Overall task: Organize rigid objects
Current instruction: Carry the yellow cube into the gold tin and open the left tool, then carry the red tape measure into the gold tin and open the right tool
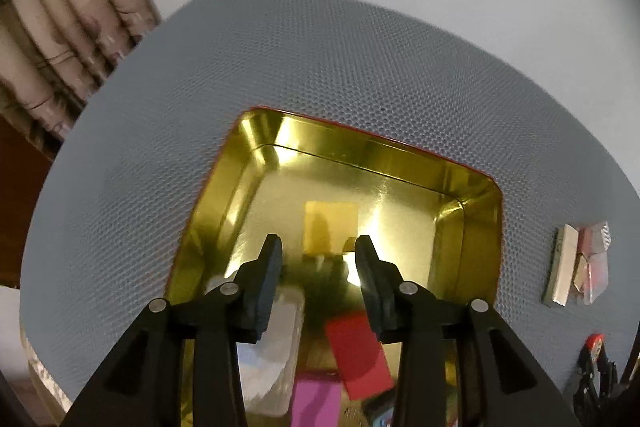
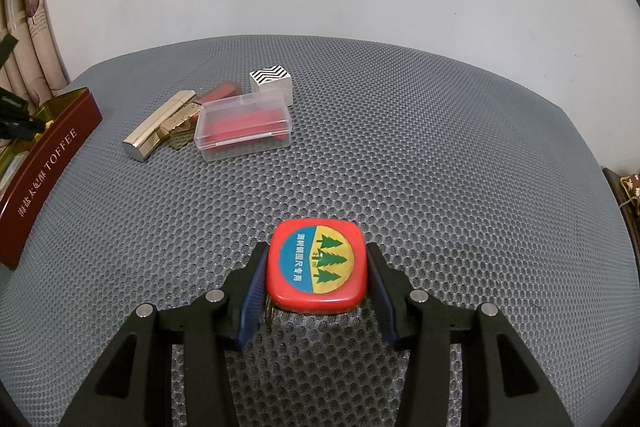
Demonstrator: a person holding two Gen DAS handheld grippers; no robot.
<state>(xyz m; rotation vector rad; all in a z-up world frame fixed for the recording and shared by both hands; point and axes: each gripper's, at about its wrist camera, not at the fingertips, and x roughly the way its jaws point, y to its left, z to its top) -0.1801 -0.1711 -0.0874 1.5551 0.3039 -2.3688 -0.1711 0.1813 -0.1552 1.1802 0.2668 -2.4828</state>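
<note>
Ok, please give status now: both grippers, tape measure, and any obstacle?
Left gripper open over gold tin tray. Right gripper shut on red square tape measure. Nothing in the way.

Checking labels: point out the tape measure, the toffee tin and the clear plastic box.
tape measure (image 2: 317, 264), right wrist view, round label.
toffee tin (image 2: 52, 163), right wrist view, lettered red side wall.
clear plastic box (image 2: 244, 125), right wrist view, lid.

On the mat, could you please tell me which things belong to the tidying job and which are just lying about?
Belong to the job:
- toffee tin, already holding small items
- tape measure, between the right gripper's pads
- gold lighter
- clear box
- zigzag cube
- left gripper, open above the tin

Just lying about:
- grey mat
- curtain
</note>
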